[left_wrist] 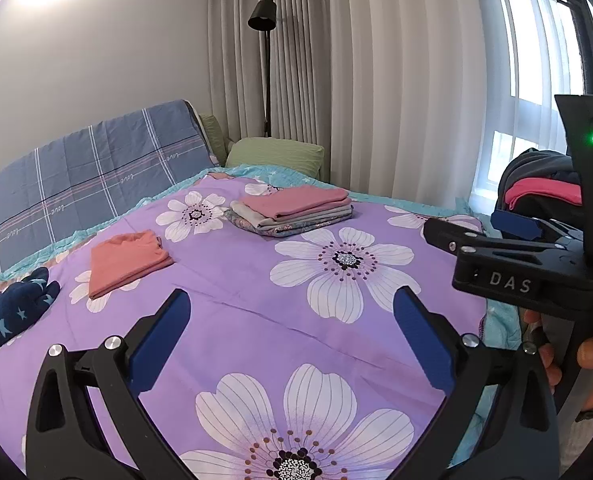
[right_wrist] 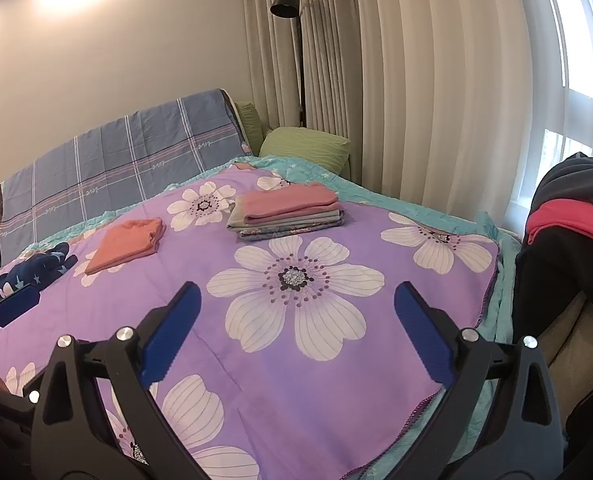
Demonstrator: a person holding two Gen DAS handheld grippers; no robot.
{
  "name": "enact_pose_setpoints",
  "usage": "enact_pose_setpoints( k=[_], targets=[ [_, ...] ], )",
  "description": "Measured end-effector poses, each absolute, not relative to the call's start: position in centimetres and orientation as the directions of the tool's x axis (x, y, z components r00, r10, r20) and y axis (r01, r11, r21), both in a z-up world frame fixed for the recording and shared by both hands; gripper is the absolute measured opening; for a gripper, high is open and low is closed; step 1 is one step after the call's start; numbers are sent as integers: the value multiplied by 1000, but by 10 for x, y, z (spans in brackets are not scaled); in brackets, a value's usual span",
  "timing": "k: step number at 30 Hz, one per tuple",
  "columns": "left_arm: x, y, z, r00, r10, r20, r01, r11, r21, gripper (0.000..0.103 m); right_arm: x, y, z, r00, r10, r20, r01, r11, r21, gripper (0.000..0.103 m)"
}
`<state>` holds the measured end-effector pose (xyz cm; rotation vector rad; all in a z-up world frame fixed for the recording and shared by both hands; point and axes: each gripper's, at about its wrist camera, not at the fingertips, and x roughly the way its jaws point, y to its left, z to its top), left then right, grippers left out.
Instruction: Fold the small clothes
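Note:
A folded orange garment (left_wrist: 128,261) lies on the purple flowered bedspread (left_wrist: 256,280), left of centre; it also shows in the right wrist view (right_wrist: 126,245). A stack of folded clothes with a pink one on top (left_wrist: 294,209) sits farther back (right_wrist: 288,210). A crumpled navy star-print garment (left_wrist: 14,314) lies at the left edge (right_wrist: 32,272). A heap of unfolded dark and pink clothes (right_wrist: 568,216) sits at the right (left_wrist: 544,188). My left gripper (left_wrist: 292,312) is open and empty above the bedspread. My right gripper (right_wrist: 298,308) is open and empty; it shows from the side in the left wrist view (left_wrist: 508,232).
A blue plaid cover (left_wrist: 76,196) drapes the headboard. A green pillow (left_wrist: 276,154) lies at the bed's far corner. A black floor lamp (left_wrist: 265,16) stands before grey curtains (left_wrist: 376,80). A window (left_wrist: 536,60) is at the right. The bed's right edge (right_wrist: 492,280) drops off.

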<state>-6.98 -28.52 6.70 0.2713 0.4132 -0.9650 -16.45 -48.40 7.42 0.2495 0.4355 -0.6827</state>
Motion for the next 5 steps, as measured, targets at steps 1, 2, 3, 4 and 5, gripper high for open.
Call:
enact_pose_setpoints(
  k=[1, 2, 3, 4, 5],
  targets=[
    [-70, -285, 67, 501, -735, -457, 838, 544, 43, 102, -164, -484, 74, 689, -553, -468, 656, 751, 79, 99],
    [-69, -285, 66, 503, -732, -460, 837, 545, 48, 102, -162, -485, 72, 687, -551, -474, 656, 751, 77, 99],
    [-69, -285, 66, 504, -730, -461, 837, 545, 52, 102, -161, -485, 71, 686, -549, -478, 655, 751, 78, 99],
    [-69, -286, 65, 506, -729, -461, 836, 545, 55, 102, -161, -486, 70, 685, -547, -481, 655, 751, 78, 99],
    [-69, -286, 66, 507, -728, -461, 836, 545, 58, 102, -160, -486, 69, 684, -546, -483, 655, 751, 78, 99]
  ],
)
